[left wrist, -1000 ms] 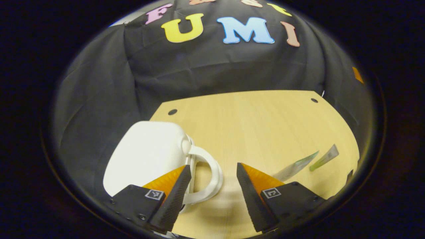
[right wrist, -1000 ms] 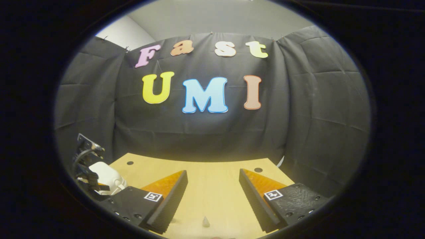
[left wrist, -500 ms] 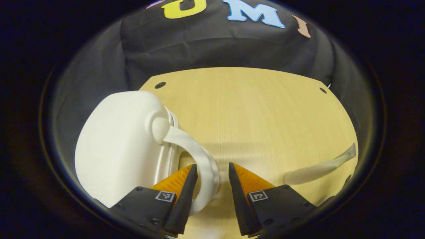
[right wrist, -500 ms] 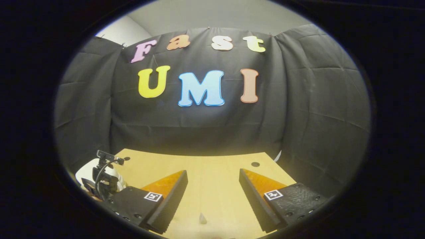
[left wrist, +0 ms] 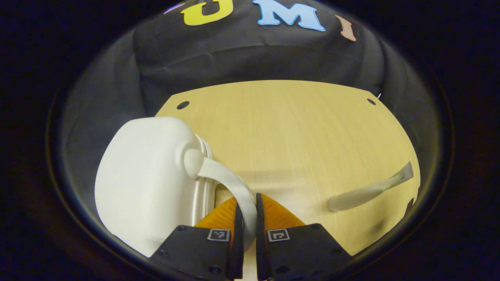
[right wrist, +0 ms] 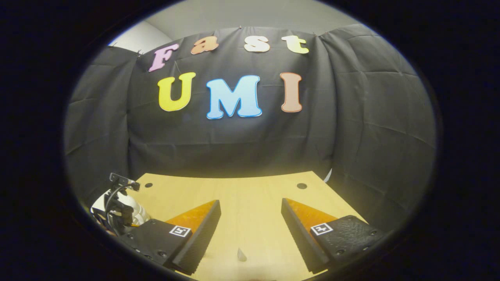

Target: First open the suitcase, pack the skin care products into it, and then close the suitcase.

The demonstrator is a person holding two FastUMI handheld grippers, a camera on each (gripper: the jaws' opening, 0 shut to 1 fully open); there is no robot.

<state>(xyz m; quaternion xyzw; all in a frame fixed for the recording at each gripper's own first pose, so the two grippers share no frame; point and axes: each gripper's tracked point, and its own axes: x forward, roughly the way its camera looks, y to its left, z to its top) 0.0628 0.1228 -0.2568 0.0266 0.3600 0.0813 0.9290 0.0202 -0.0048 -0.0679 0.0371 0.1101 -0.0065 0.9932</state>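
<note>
A small white suitcase (left wrist: 144,179) lies closed on the left of the wooden table (left wrist: 297,128). Its white loop handle (left wrist: 230,183) curves out toward the table's middle. My left gripper (left wrist: 247,218) is shut on that handle, both fingers pressing its band. A pale skin care tube (left wrist: 367,191) with a green tip lies on the table to the right. In the right gripper view, my right gripper (right wrist: 250,222) is open above the table with nothing between its fingers. The tip of a tube (right wrist: 241,255) shows below it. At far left, the other gripper (right wrist: 117,207) stands in front of the white suitcase (right wrist: 134,205).
The table's right edge runs close to the tube. Two dark holes (left wrist: 182,105) mark the far corners of the table. Black cloth walls close in behind and on both sides.
My left gripper has moved in on the suitcase handle and shut on it. The right gripper stays open and has tilted slightly down toward the table.
</note>
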